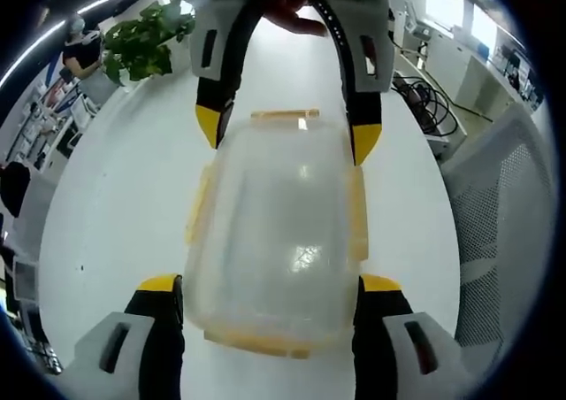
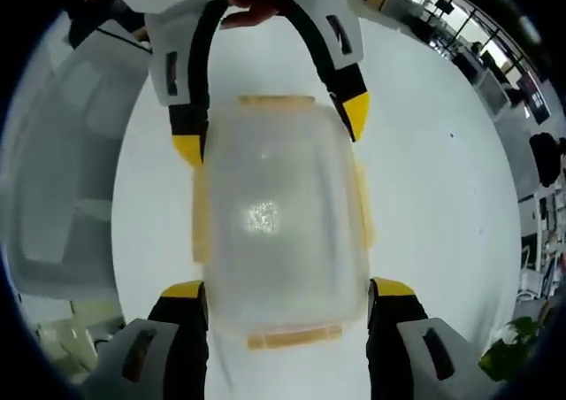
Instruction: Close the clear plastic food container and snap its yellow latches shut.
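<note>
Left gripper view: my left gripper (image 1: 270,285) straddles the lidded container (image 1: 276,232) on the white worktop (image 1: 115,214), fingers spread wide, gripping nothing, while right gripper view shows my right gripper (image 2: 287,289) equally wide at the container's (image 2: 279,219) opposite end.

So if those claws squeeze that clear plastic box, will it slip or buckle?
The clear container looks empty, so it is probably light and may slide on the smooth white table. Its thin, glossy walls might flex or slip under a squeeze. Being low and wide, it seems unlikely to tip.
</note>
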`<state>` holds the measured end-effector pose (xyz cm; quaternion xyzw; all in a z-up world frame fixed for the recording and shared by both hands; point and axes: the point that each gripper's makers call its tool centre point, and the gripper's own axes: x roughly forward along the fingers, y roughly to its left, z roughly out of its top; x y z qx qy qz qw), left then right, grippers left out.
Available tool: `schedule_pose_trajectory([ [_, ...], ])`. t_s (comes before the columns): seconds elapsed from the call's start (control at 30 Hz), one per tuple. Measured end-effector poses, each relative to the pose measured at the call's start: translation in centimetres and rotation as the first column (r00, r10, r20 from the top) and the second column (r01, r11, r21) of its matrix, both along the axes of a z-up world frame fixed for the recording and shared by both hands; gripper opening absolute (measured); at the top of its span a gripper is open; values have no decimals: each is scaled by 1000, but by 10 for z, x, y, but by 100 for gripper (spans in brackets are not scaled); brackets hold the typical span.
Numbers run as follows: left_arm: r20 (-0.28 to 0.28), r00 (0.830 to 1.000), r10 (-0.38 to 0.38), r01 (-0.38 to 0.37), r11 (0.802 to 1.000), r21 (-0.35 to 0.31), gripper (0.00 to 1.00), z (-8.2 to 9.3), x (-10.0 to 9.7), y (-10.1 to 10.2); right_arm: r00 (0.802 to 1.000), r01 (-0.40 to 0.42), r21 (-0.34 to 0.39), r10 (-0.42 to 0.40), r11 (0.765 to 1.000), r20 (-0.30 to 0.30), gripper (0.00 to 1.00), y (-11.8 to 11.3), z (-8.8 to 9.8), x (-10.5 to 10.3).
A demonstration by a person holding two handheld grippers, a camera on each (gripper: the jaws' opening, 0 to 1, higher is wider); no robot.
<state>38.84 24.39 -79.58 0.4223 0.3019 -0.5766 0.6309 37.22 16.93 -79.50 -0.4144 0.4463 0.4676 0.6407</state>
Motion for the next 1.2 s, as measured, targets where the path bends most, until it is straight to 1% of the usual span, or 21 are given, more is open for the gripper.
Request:
schedule_pose_trajectory([
  [0.5,2,1000,9,-9,1000,-11,78,-1,0,-1,1000,4,14,-4,1000,4,74,0,-1,0],
  [0.73,0,1000,10,-10,1000,-29,79,-1,1,-1,1000,10,-4,-10,1000,7,74,0,-2,0],
  [0.83,-6,1000,14,-14,999,-52,79,-1,1,-1,1000,13,-5,-13,1000,8,74,0,-3,1],
  [1.03,-3,1000,17,-17,998,-57,79,-1,1,-2,1000,19,0,-19,1000,15,74,1,-2,1],
  [1.2,-3,1000,18,-18,997,-72,79,0,1,-2,1000,25,-12,-25,1000,16,74,1,-4,1],
])
